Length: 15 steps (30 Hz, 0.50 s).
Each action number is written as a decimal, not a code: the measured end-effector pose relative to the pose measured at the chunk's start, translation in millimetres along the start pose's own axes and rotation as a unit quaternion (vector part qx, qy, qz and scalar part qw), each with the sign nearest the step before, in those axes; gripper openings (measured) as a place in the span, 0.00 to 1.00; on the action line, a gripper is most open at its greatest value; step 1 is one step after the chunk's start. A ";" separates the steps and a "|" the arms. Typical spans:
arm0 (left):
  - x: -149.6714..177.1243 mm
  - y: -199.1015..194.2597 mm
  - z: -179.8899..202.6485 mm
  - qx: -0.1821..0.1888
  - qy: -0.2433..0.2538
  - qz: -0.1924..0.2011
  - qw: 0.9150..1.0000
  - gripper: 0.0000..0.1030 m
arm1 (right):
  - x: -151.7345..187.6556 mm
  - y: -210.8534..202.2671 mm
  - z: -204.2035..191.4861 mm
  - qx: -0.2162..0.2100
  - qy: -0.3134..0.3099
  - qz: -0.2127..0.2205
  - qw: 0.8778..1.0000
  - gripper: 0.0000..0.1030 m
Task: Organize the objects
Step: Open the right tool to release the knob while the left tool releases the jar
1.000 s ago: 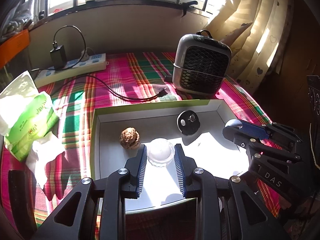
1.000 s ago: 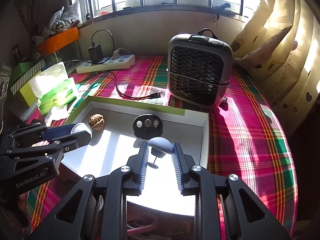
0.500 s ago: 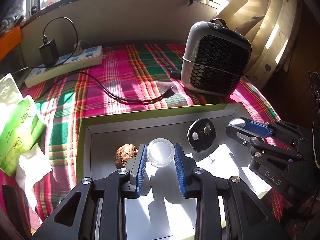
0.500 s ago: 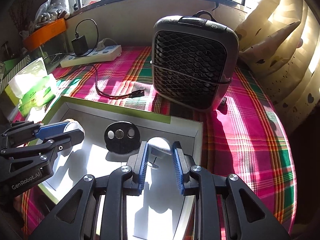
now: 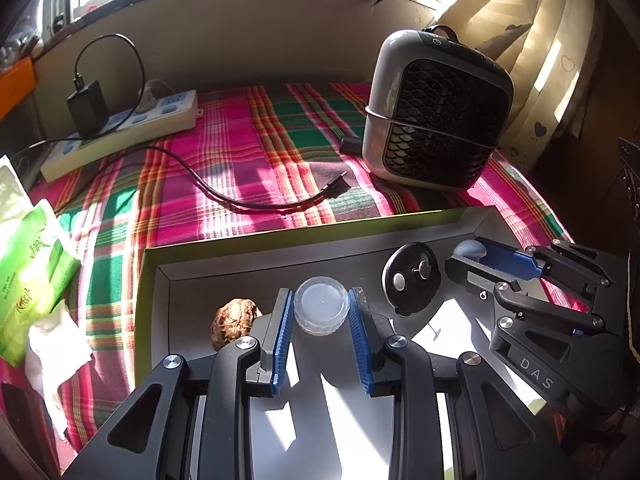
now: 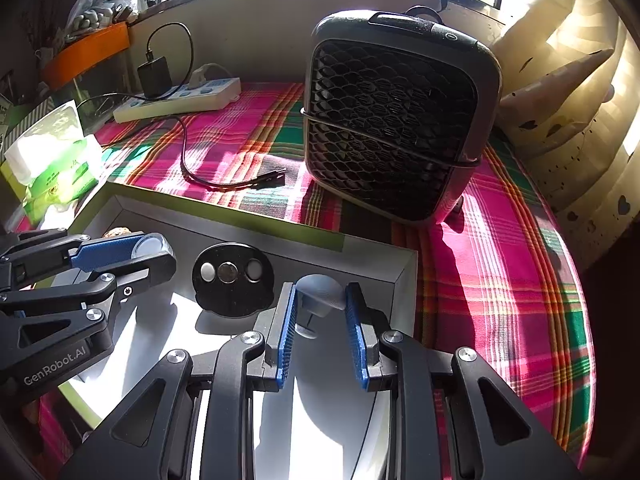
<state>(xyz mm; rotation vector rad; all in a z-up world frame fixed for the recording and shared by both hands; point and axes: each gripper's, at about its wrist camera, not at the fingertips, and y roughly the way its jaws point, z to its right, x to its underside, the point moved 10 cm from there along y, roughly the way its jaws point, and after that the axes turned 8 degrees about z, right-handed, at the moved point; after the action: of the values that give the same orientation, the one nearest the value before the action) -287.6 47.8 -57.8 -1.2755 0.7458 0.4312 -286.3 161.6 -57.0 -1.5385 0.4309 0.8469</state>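
**Shallow grey tray with contents, on plaid cloth**

Tray: grey rectangular box lid with a yellow-green outer edge (image 5: 280,236), lying on the pink-and-green plaid tablecloth (image 5: 248,152).

Dark mesh-fronted desk fan (image 6: 392,120): upright on the cloth just behind the tray's far right corner.

White power strip (image 5: 132,128): at the back left, with a black adapter (image 5: 86,106) plugged in and a black cable (image 5: 256,204) trailing across the cloth.

Green tissue pack (image 5: 32,284): left of the tray.

Left gripper (image 5: 322,312): over the tray, blue pads closed on a clear round plastic lidded jar (image 5: 321,305).

Right gripper (image 6: 320,308): over the tray's right part, jaws narrow, gripping a grey mushroom-shaped knob (image 6: 322,294).

Black oval disc with round metal insets (image 6: 233,278): flat in the tray, between the two grippers.

Brown wrinkled walnut (image 5: 236,322): in the tray, just left of the left gripper.
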 end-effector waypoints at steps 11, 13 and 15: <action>4.2 3.0 -2.4 -0.001 -0.005 -0.010 1.000 0.25 | -0.3 -0.3 -0.7 0.007 0.000 -0.001 1.000 0.25; 4.5 3.0 -2.4 -0.001 -0.004 -0.011 1.000 0.25 | -0.5 0.1 -0.8 0.007 0.001 -0.001 1.000 0.25; 4.8 3.0 -2.2 -0.002 -0.003 -0.011 1.000 0.25 | -0.7 0.2 -1.2 0.009 0.001 -0.001 1.000 0.25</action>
<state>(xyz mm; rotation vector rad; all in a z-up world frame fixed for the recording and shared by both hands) -286.8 46.0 -63.5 -1.2845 0.7266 0.4182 -286.6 160.3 -56.7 -1.5238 0.4362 0.8383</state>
